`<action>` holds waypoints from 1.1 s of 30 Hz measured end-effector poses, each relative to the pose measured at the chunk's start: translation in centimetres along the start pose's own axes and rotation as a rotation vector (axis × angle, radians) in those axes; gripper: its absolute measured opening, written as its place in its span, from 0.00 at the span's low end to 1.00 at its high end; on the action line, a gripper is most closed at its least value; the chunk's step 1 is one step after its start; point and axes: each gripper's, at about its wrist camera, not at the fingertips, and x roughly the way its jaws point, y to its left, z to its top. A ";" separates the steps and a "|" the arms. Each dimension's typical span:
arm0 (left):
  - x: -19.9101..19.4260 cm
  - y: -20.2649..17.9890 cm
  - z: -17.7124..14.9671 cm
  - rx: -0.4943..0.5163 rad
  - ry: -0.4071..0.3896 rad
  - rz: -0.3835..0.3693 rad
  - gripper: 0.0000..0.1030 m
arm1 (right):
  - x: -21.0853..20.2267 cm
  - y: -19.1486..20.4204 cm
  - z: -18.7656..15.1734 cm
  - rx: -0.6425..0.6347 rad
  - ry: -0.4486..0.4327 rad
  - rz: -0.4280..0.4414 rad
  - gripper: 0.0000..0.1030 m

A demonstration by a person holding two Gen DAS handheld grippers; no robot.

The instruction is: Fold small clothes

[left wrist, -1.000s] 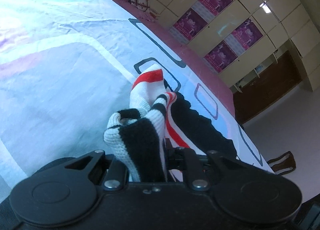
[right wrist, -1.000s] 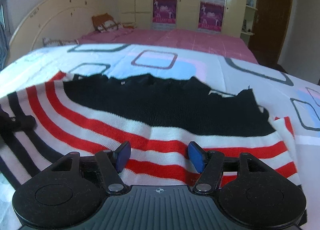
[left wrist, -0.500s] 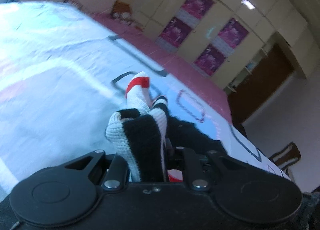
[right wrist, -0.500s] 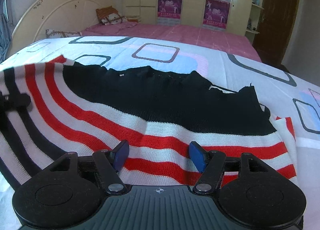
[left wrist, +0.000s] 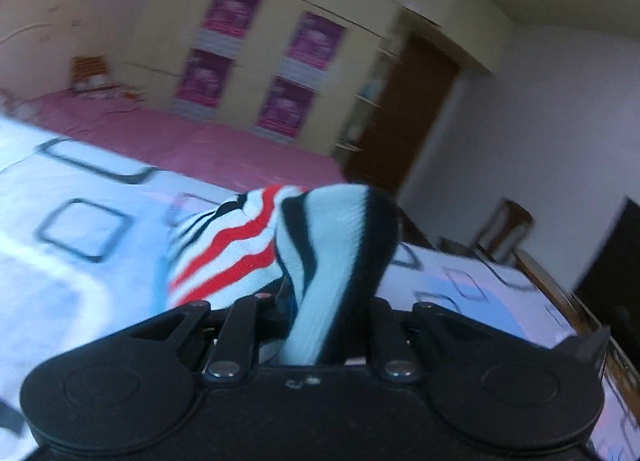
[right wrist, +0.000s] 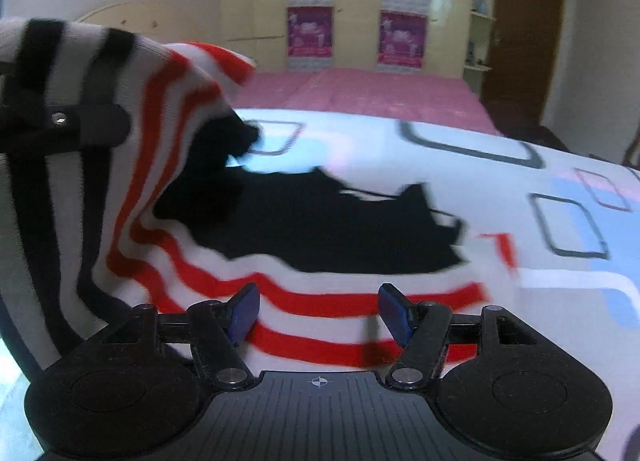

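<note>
A small knitted sweater (right wrist: 320, 237), black in the middle with red, white and black stripes, lies on the bed. My left gripper (left wrist: 320, 317) is shut on its striped edge (left wrist: 332, 261) and holds that side lifted and curled over; the raised part and the left gripper (right wrist: 60, 125) show at the left of the right wrist view. My right gripper (right wrist: 318, 313) is open and empty, its blue fingertips (right wrist: 244, 307) just above the red-striped near edge.
The bed (right wrist: 560, 281) has a white cover with blue, pink and grey rectangles and a pink sheet (right wrist: 360, 89) behind. A cream wardrobe (right wrist: 352, 5) with purple posters and a brown door (right wrist: 524, 33) stand beyond. Dark furniture (left wrist: 600, 261) stands at the right.
My left gripper has lifted the striped edge high off the bed and swung it to the right over the sweater. My right gripper has stayed open at the near edge.
</note>
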 end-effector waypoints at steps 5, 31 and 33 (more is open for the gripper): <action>2.7 -4.4 -4.1 0.120 0.083 -0.082 0.14 | -2.6 -5.4 -1.8 0.064 0.010 -0.084 0.63; -5.8 -0.8 -8.3 0.292 0.164 -0.019 0.57 | -1.1 -9.3 -1.1 0.375 0.147 0.288 0.62; -5.1 0.1 -7.2 0.269 0.158 0.029 0.57 | -0.5 -9.3 -1.0 0.363 0.145 0.280 0.45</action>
